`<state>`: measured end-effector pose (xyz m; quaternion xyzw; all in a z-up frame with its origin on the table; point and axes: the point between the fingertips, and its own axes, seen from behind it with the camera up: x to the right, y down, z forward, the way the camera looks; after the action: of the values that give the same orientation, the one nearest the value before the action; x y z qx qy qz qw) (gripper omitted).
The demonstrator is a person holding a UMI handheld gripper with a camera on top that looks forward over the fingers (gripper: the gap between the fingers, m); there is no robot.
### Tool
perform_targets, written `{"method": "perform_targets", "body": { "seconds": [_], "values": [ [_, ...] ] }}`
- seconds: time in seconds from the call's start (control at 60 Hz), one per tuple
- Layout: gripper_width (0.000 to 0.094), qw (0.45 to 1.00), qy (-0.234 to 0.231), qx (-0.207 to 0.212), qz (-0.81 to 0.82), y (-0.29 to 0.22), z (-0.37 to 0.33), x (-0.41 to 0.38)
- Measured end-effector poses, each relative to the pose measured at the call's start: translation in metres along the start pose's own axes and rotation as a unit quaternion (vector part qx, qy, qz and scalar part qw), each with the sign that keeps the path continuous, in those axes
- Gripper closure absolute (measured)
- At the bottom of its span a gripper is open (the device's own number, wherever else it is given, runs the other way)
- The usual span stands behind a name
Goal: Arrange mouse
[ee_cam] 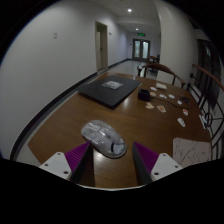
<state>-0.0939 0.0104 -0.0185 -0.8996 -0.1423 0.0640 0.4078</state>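
Observation:
A grey and white computer mouse (102, 136) lies on the brown wooden table (70, 118), just ahead of my fingers and partly between their tips. My gripper (111, 157) is open, its purple pads (78, 155) standing well apart on either side of the mouse's near end with a gap at each side. The mouse rests on the table on its own.
A dark mat (113, 89) with a sheet of paper (112, 84) lies farther along the table. Small items (163, 100) are scattered at the right, with a printed sheet (190, 150) near the right finger. Chairs (166, 72) and a corridor lie beyond.

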Motion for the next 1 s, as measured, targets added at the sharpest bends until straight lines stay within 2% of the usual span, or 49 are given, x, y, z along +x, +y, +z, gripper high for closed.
{"method": "perform_targets", "body": {
  "seconds": [0.4, 0.533, 0.6, 0.8, 0.883, 1.0],
  "values": [
    [0.0100, 1.000, -0.020, 0.004, -0.017, -0.041, 0.048, 0.004],
    [0.0256, 1.000, -0.011, 0.000, -0.007, -0.048, 0.057, 0.008],
    [0.0423, 1.000, 0.003, -0.004, 0.010, -0.049, 0.060, 0.015],
    [0.0587, 1.000, 0.003, -0.007, 0.030, -0.042, 0.044, 0.015],
    [0.0600, 0.999, -0.007, 0.020, 0.031, -0.052, 0.015, 0.015],
    [0.0601, 0.993, 0.006, 0.114, 0.021, -0.113, -0.072, 0.041]
  ]
}}
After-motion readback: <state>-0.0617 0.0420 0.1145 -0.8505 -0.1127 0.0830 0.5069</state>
